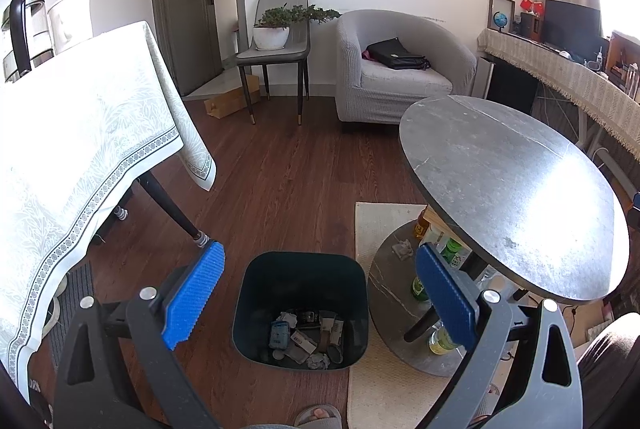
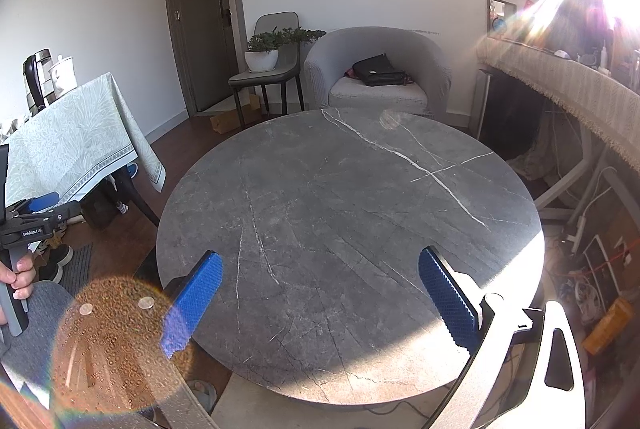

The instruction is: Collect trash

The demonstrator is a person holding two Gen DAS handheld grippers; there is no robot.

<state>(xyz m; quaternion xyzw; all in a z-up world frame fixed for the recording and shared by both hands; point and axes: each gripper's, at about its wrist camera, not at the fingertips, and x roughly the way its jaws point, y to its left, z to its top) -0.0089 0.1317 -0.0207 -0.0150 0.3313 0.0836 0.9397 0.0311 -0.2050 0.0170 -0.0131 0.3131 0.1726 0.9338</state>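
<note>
Blue ribbed pads line both pairs of jaws, and both stand released with nothing between them. We hold the left gripper (image 1: 320, 293) above the dark plastic bin (image 1: 300, 309), a squarish tub with rounded corners standing on the wooden floor (image 1: 280, 181) just beside the pale rug (image 1: 380, 229); crumpled paper, wrappers and small cartons already lie in its bottom. We hold the right gripper (image 2: 320, 297) over the round grey marble tabletop (image 2: 348, 229), whose veined, matt surface shows bare from this view. We judge the remaining piece to be the crumpled tissue (image 1: 403, 249) on the table's lower shelf, ahead and to the right of the left jaws, under the tabletop's rim beside the green bottles (image 1: 454, 253). Soft and shapeless, it has no long axis to align with. The left hand seems nearer, though it must dip under the rim.
</note>
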